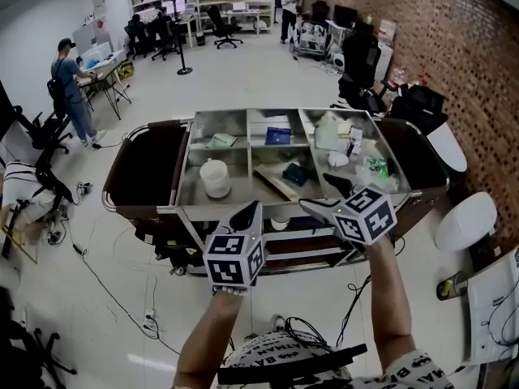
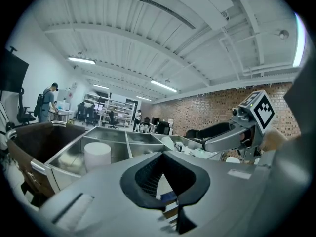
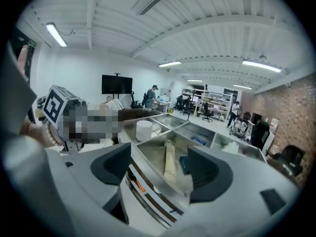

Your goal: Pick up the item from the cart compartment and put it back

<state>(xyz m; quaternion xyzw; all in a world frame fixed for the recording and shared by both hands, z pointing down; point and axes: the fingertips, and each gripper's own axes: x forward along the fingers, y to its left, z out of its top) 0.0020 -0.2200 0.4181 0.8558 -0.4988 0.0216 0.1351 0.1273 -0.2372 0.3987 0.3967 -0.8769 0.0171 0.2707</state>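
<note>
Cart (image 1: 203,208): a cup (image 1: 216,177) is seen in the front-left compartment and a dark pouch (image 1: 294,173) in the front-middle one. The left gripper (image 1: 248,211) is closed on nothing above the near rim. The right gripper (image 1: 319,192) is spread wide and empty, near the pouch. Bare steel is left around the cup.

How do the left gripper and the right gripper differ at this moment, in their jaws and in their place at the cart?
The left gripper has its jaws together, while the right gripper has its jaws wide apart. The left gripper is at the near rim of the cart, about its middle. The right gripper is further right and reaches past that rim. Both hold nothing.
</note>
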